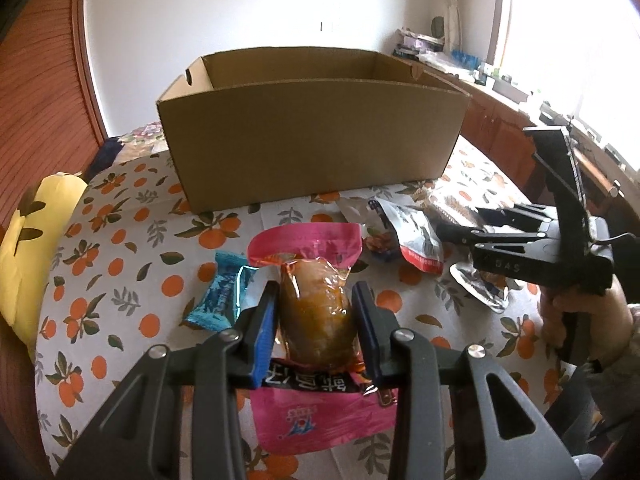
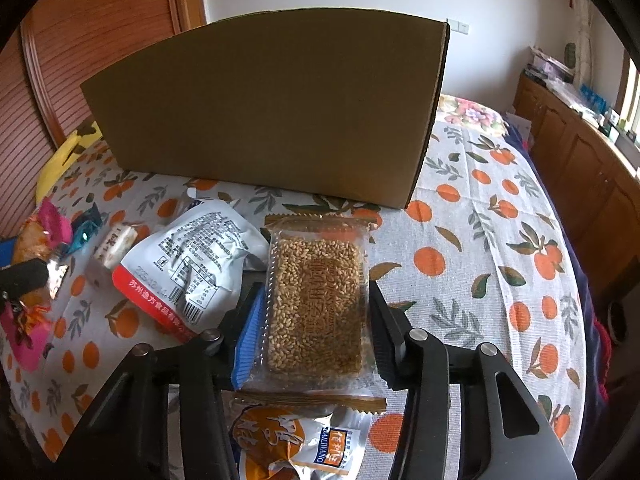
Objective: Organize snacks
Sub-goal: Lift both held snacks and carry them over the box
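Snacks lay scattered on the orange-print cloth (image 2: 480, 216) before the cardboard box (image 1: 312, 136). The left gripper (image 1: 316, 300) pinched a pink packet (image 1: 312, 280); the right gripper (image 2: 316, 300) apparently clamped a sesame bar (image 2: 316, 296).

One cardboard box (image 1: 312, 132) is sitting toward the far edge of the orange-print cloth (image 1: 120, 240). Loose snack packets are showing up at seven: one pink-wrapped brown snack (image 1: 316, 312), one blue candy (image 1: 224, 296), one clear sesame bar (image 2: 316, 300), one white-and-red pouch (image 2: 192, 264), one small wrapped roll (image 2: 112, 248), one orange-and-white pouch (image 2: 296, 448) lying at the near edge, and one silvery packet (image 1: 480, 288). Two grippers are working, the left (image 1: 316, 300) and the right (image 2: 316, 316). One yellow cushion (image 1: 36, 248) is resting at the left edge.
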